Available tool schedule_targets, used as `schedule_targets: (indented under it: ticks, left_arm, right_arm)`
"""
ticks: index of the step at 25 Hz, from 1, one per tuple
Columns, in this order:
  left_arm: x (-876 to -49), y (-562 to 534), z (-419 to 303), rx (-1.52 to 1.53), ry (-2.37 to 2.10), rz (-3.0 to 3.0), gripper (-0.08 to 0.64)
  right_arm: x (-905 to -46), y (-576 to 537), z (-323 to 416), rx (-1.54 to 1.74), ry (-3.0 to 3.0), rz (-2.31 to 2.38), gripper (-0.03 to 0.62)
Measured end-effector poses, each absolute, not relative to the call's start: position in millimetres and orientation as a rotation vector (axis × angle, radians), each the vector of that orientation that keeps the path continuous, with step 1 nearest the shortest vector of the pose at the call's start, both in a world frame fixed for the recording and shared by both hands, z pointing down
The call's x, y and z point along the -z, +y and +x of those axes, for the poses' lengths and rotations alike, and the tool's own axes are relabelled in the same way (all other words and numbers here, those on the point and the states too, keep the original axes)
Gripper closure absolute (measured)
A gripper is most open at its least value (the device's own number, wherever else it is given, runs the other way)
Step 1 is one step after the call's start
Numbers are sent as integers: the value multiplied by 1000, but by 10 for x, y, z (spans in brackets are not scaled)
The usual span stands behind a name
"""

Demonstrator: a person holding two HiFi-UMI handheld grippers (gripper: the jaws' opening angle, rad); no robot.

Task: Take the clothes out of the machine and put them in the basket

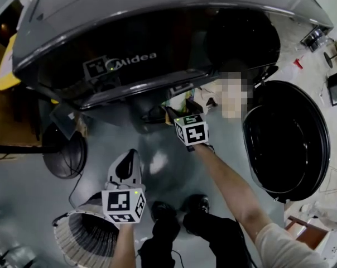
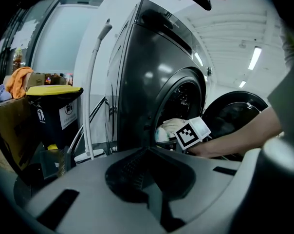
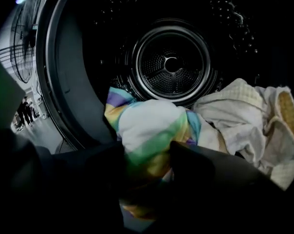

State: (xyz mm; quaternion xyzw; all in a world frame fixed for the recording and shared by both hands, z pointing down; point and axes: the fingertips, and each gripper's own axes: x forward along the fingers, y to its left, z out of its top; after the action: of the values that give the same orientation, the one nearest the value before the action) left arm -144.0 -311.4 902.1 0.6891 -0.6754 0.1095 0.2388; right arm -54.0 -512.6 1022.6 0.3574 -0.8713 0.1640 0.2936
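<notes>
Crowding pastel garment: cream towel

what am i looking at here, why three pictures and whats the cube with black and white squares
A person stands at a front-loading washing machine with its door swung open, holding a two-jaw gripper in each hand; the marked cubes are parts of those grippers. The head view looks down from a camera on the person's head; the other two cameras ride on the grippers. The right gripper reaches into the drum, jaws closed on a colourful cloth; cream clothes lie beside it. The left gripper hangs outside, jaws together and empty, near a white basket on the floor.
</notes>
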Motion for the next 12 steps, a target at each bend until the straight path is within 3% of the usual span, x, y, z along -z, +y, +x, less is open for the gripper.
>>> schedule_targets:
  ticks: [3,5,12]
  left_arm:
    - [-9037,-3072,-1422,-298,-1844,1880,543]
    - [-9008,-3045,-1410,-293,-1841,1876,543]
    - [-8697,-2947,-1289,-306,-1808,1862,543]
  right_arm:
    - [-10207,-5080,-514,-370,-2294,913,401]
    - [-10180,-5015,-487,-367,-2287,883,445]
    - [-9805,-4566,-396,-351,-2309,792,466]
